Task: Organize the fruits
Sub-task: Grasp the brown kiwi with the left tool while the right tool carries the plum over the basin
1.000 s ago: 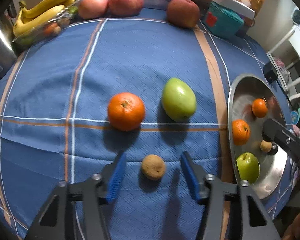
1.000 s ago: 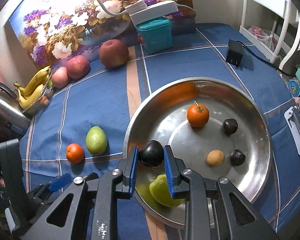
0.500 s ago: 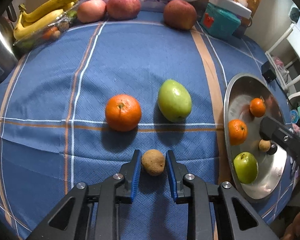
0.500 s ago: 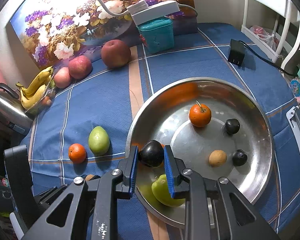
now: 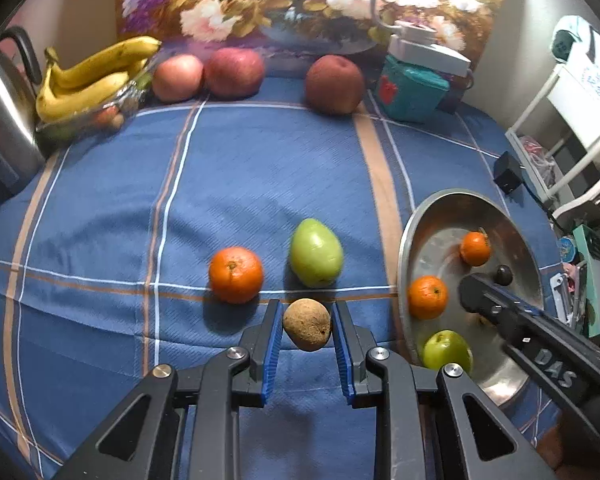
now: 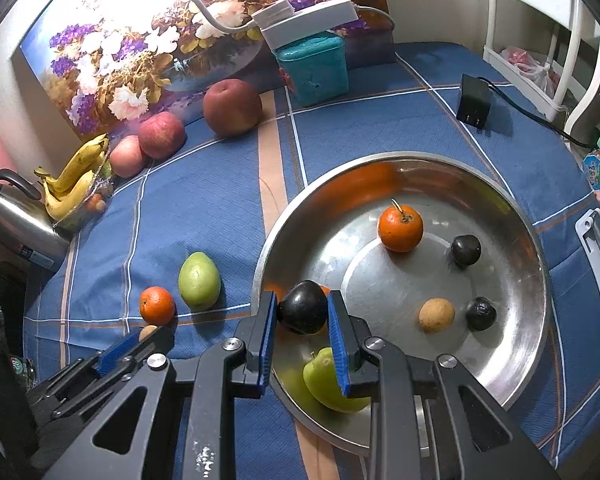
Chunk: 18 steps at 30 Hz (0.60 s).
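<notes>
I'm seeing the left gripper (image 5: 307,324) clamping a small brown fruit (image 5: 307,324) between its blue pads, the fruit sitting clear of the blue checked tablecloth (image 5: 228,184), just in front of an orange (image 5: 236,275) and a green pear-shaped fruit (image 5: 317,252) lying side by side on the cloth. The right gripper (image 6: 302,313) is pinching a dark plum-like fruit (image 6: 302,312) over the near rim of the steel bowl (image 6: 512,216). The right view is showing me the whole bowl: a stemmed orange (image 6: 400,228), two dark fruits (image 6: 465,250), a tan round fruit (image 6: 436,315) and a green apple (image 6: 332,384) under the fingers. A second orange is mostly hiding behind the held dark fruit there; the left view is showing it plainly (image 5: 427,297), but is cutting off the bowl's right side behind the right gripper's arm. In the right view the left gripper is only peeking in at lower left, brown fruit barely visible. At the far edge both views are showing three red apples (image 5: 234,73), bananas (image 5: 92,76), a steel kettle (image 5: 4,112), a teal container (image 5: 412,88) with a white lamp on top, and a flower painting (image 5: 300,0). Only the right view is giving me the black adapter's cable. Readable text: "DAS" on the right gripper's body in the left view; other labels are too small.
</notes>
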Available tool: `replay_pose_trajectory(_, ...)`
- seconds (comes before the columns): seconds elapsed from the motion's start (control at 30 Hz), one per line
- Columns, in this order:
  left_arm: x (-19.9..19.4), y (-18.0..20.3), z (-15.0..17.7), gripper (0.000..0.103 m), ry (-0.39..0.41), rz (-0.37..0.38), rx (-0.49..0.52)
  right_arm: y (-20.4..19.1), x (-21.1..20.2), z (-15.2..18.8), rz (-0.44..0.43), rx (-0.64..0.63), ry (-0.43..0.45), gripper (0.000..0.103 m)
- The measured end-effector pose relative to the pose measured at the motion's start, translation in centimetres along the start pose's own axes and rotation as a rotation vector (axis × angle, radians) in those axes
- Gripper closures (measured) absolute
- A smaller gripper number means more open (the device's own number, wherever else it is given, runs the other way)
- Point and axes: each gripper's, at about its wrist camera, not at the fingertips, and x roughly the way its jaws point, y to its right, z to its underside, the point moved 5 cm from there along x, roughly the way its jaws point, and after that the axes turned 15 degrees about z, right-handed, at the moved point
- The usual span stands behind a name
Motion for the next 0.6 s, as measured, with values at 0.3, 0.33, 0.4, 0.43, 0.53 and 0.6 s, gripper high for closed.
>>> replay_pose_trajectory(0.3, 1.3, 4.2, -0.3, 0.076, 0.011, 0.04, 0.08, 3.1, 1.3, -0.2, 0.045, 0.058, -0.024, 0.077)
replay_pose_trajectory(0.33, 1.4, 4.7, -0.2, 0.076, 0.01, 0.047, 0.092, 3.5, 1.4, -0.2, 0.052, 0.068, -0.026, 0.077)
replay_pose_trajectory(0.4, 1.7, 5.9, -0.1, 0.076, 0.008, 0.063, 0.121, 4.8, 1.6, -0.3, 0.072, 0.096, -0.031, 0.077)
replay_pose_trajectory(0.43, 1.8, 6.4, -0.1, 0.076, 0.008, 0.07, 0.134, 5.5, 1.7, -0.4, 0.08, 0.113, -0.033, 0.077)
replay_pose_trajectory(0.53, 2.2, 8.1, -0.3, 0.076, 0.015, 0.094, 0.18, 6.9, 1.6, -0.6, 0.081, 0.152, -0.028, 0.077)
replay_pose_trajectory(0.6, 2.6, 8.9, -0.6, 0.076, 0.026, 0.097, 0.204, 7.6, 1.5, -0.8, 0.078, 0.169, -0.019, 0.077)
